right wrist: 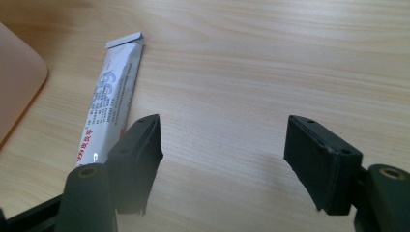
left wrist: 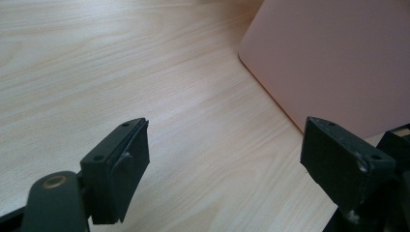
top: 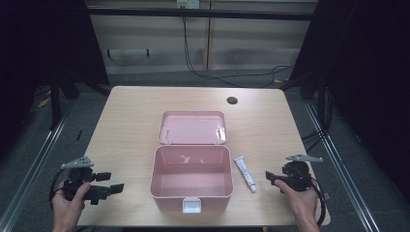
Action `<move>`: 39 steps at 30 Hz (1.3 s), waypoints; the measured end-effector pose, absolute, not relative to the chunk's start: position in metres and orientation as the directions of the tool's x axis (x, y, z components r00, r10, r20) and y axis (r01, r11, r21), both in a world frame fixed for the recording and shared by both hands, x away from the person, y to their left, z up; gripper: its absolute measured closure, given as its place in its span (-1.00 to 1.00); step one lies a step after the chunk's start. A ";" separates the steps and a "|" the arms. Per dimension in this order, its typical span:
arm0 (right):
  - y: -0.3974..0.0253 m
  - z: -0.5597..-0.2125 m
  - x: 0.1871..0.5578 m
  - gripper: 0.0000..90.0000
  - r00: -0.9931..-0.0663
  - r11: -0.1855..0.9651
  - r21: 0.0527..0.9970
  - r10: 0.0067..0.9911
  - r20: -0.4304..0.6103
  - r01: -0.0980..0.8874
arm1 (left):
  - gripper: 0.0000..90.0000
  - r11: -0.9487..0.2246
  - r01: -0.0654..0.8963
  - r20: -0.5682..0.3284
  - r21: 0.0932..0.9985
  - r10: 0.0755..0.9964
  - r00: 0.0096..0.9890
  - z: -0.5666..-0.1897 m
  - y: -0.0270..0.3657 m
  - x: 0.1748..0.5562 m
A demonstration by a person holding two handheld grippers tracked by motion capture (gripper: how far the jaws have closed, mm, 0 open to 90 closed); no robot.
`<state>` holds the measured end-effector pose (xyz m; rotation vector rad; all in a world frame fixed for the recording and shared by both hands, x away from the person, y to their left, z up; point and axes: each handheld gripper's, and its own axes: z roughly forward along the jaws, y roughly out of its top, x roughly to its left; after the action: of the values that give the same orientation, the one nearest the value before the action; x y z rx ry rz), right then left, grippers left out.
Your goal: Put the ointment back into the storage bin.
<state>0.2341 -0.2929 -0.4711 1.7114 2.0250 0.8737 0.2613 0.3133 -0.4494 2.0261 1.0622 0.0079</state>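
A pale wooden table point(top: 135, 116) stands before a dim backdrop with trailing cables. At its centre sits a pink box point(top: 191, 179), lid point(top: 193, 127) swung fully back, interior bare. A white tube point(top: 245, 173) lies flat just beside the box's right wall, its crimped end pointing away from the person; blue and red print runs along its body. The left gripper point(top: 109, 186) rests near the box's left wall, jaws spread, holding nothing. The right gripper point(top: 271, 178) hovers near the tube, jaws likewise spread and empty. Probable step: grasping the tube. Best practice: centre both jaws across the tube's body before closing.
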 end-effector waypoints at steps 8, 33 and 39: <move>-0.294 -0.467 0.232 -0.33 -0.213 0.067 0.649 0.965 0.150 0.758 | -0.61 -0.298 0.679 -0.347 0.671 0.683 0.643 -0.449 0.313 0.261; -0.271 -0.424 0.236 0.01 -0.336 0.122 0.633 0.914 0.230 0.764 | -0.61 -0.289 0.686 -0.349 0.668 0.693 0.631 -0.450 0.315 0.261; -0.266 -0.423 0.246 0.12 -0.371 0.175 0.586 0.899 0.231 0.791 | -0.61 -0.283 0.689 -0.351 0.667 0.696 0.626 -0.450 0.314 0.260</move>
<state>0.2461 -0.2660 -0.4229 1.6550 2.2737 0.9661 0.2603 0.3141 -0.4496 2.0126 1.0865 0.0109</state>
